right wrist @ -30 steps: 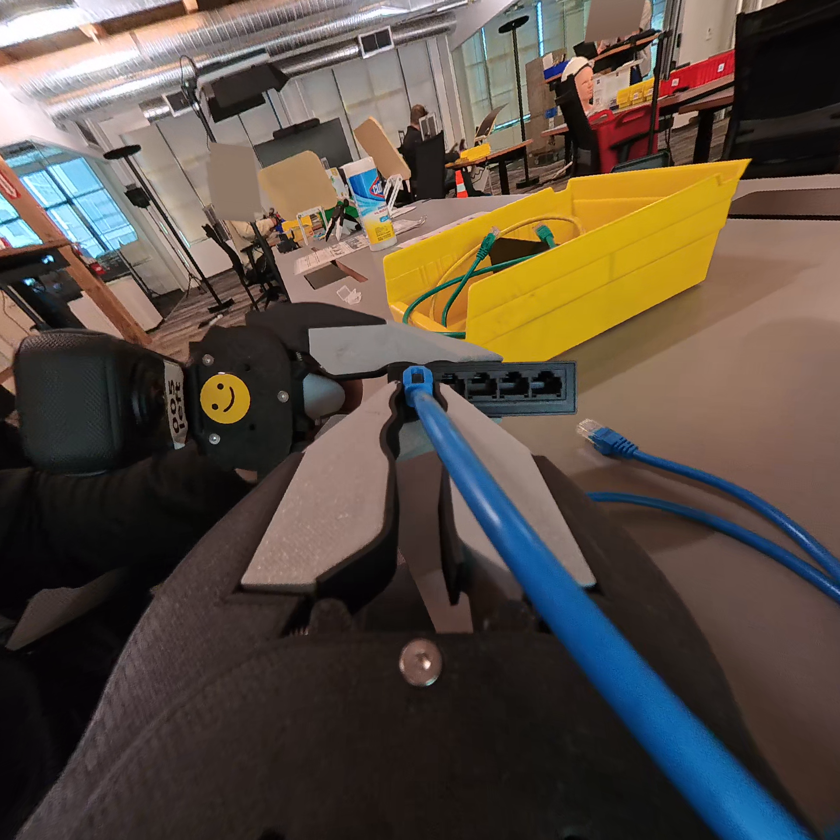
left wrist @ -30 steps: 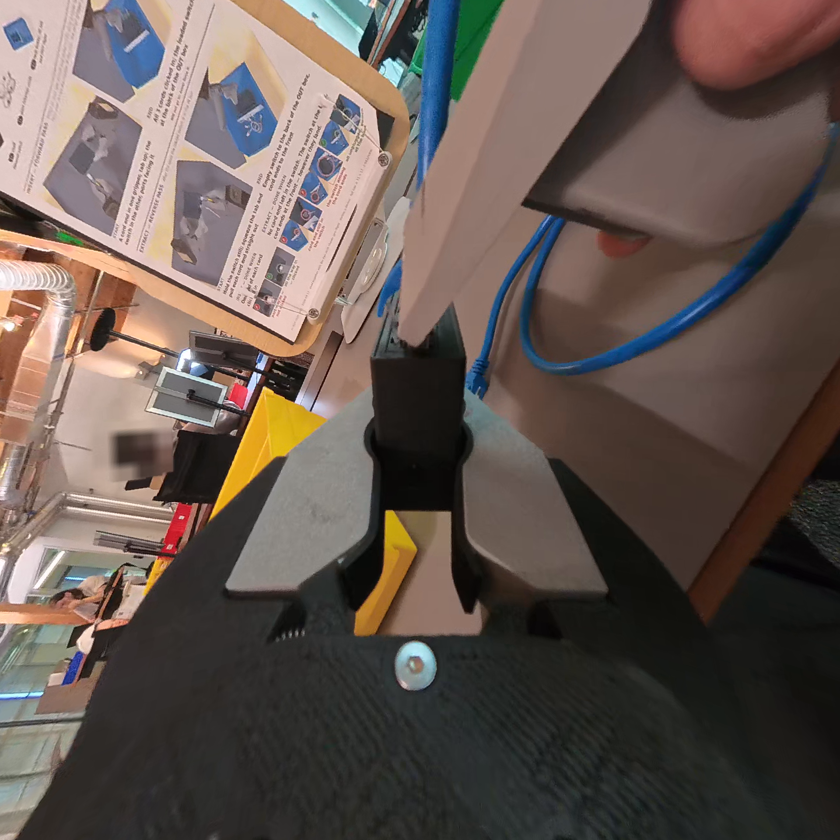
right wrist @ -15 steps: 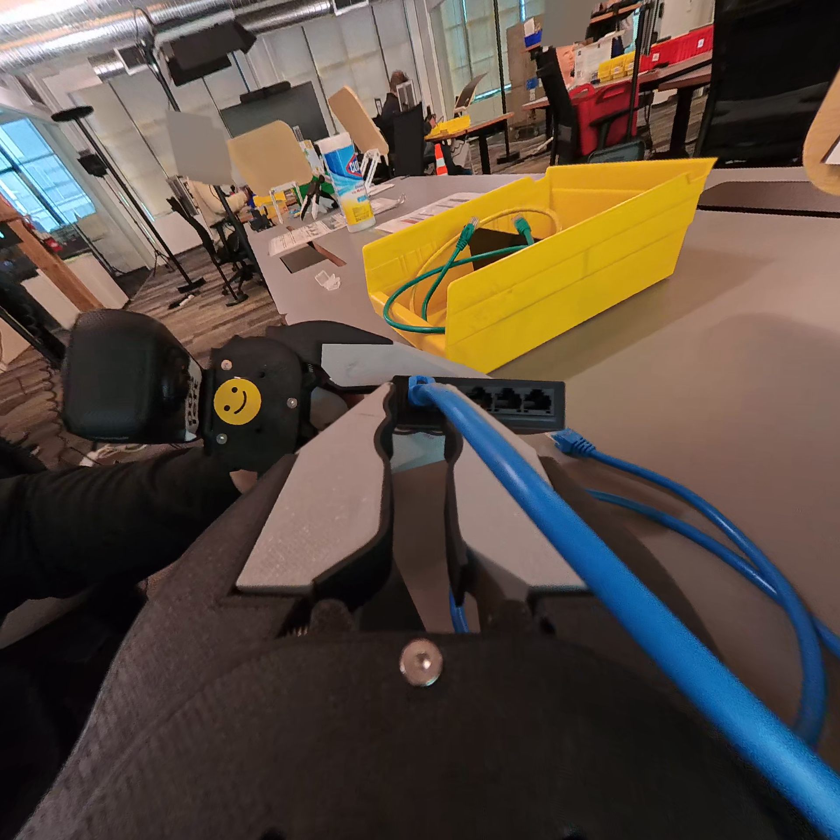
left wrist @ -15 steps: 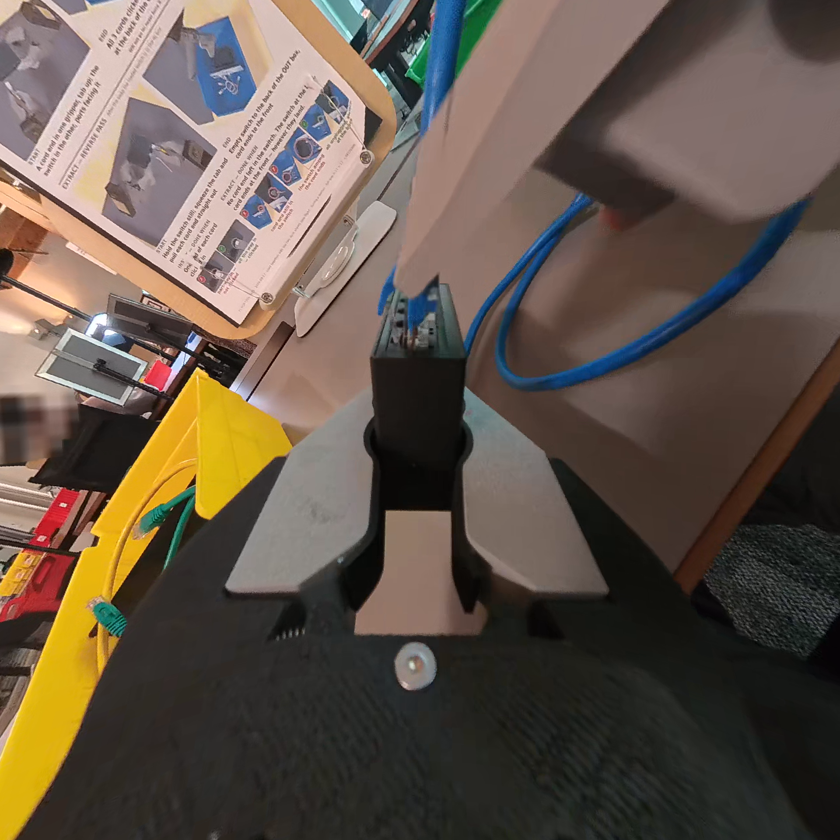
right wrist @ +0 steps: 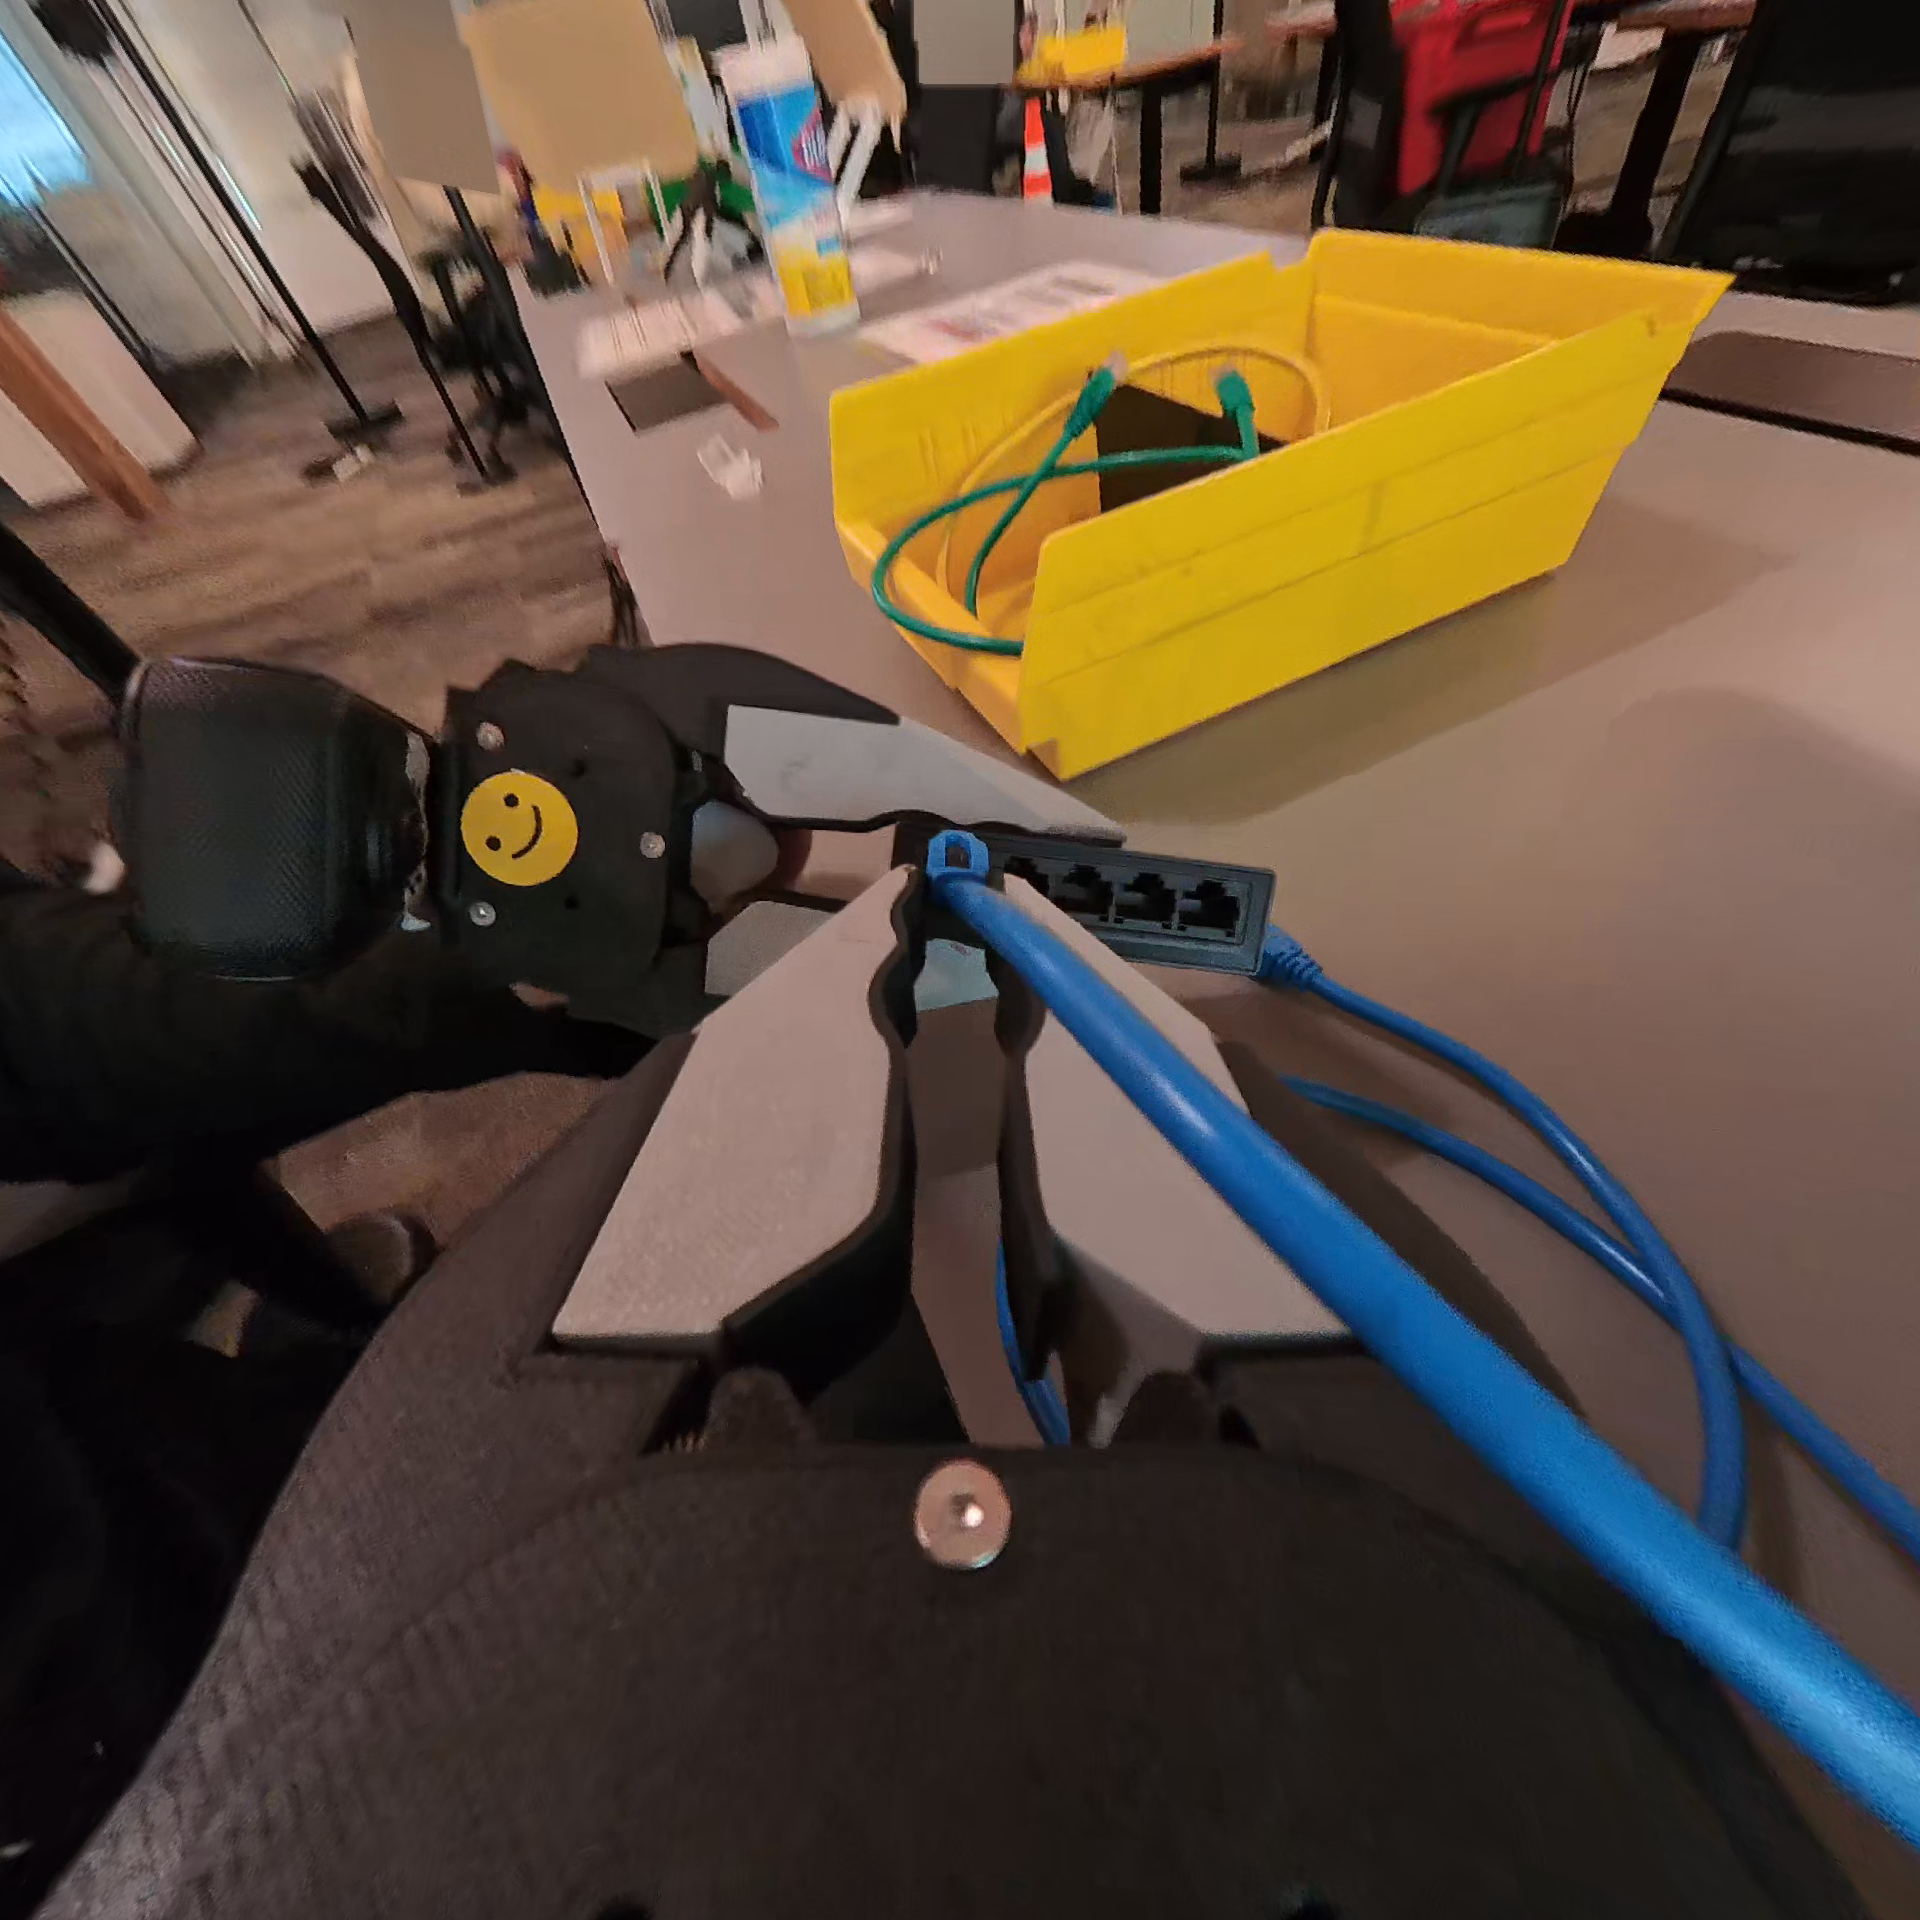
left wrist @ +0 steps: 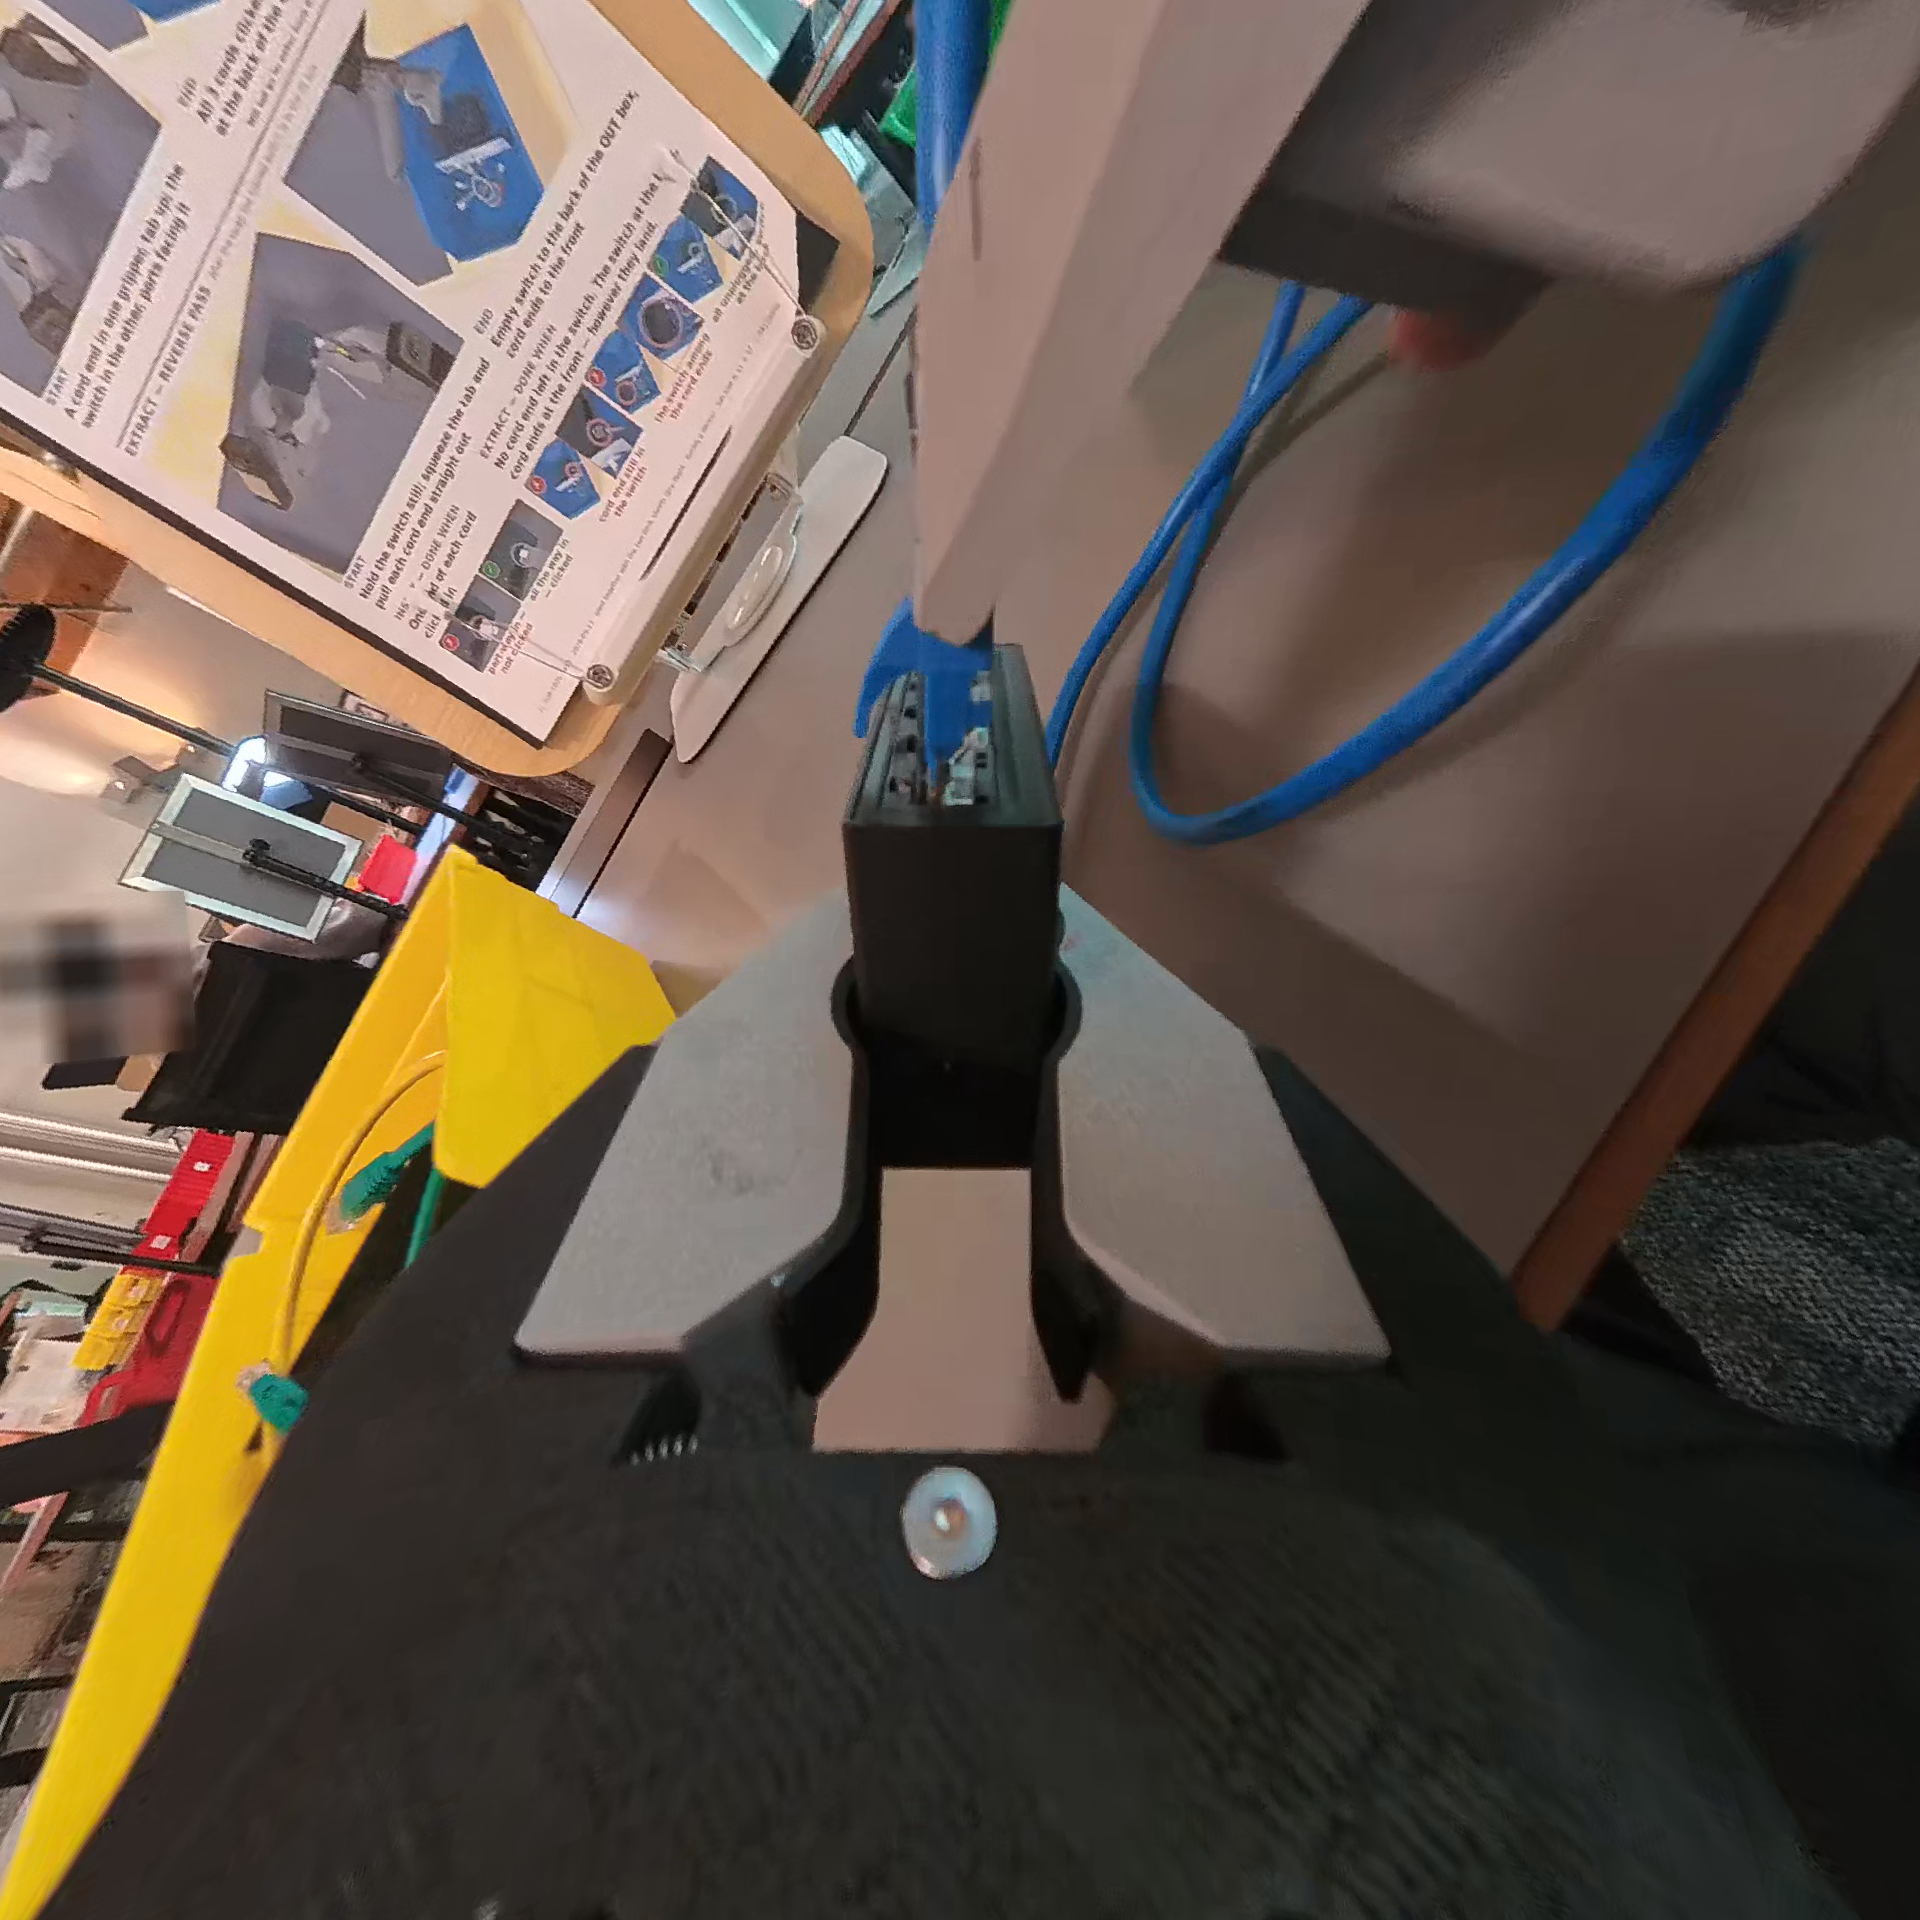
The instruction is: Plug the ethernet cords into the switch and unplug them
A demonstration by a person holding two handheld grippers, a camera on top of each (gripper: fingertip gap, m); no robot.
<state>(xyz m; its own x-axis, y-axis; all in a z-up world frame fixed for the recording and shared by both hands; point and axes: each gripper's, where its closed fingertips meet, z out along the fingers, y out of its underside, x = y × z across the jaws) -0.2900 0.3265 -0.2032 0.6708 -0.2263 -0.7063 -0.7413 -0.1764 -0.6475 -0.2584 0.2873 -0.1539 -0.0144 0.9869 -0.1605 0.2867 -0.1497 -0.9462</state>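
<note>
In the left wrist view my left gripper (left wrist: 956,992) is shut on the near end of the black switch (left wrist: 951,873), whose ports face right. My right gripper (right wrist: 956,925) is shut on the plug (right wrist: 954,854) of a blue ethernet cord (right wrist: 1351,1236). It holds the plug at the leftmost port of the switch (right wrist: 1143,902). In the left wrist view the plug (left wrist: 940,686) sits at the port under a right finger (left wrist: 997,312). Three ports to the right are empty. A second blue plug (right wrist: 1286,954) lies on the table at the switch's right end.
A yellow bin (right wrist: 1299,603) behind the switch holds green and yellow cords and a black box. Blue cord loops (right wrist: 1662,1278) lie on the grey table (right wrist: 1610,883) to the right. An instruction board (left wrist: 416,312) stands at the back. The table's wooden edge (left wrist: 1714,987) is close by. The gap from one gripper's tips to the other's is roughly 7 centimetres.
Both grippers and the switch have shifted together, bringing the yellow bin into the left wrist view. The loose blue plug now lies right at the switch's end. Both grips are unchanged.
</note>
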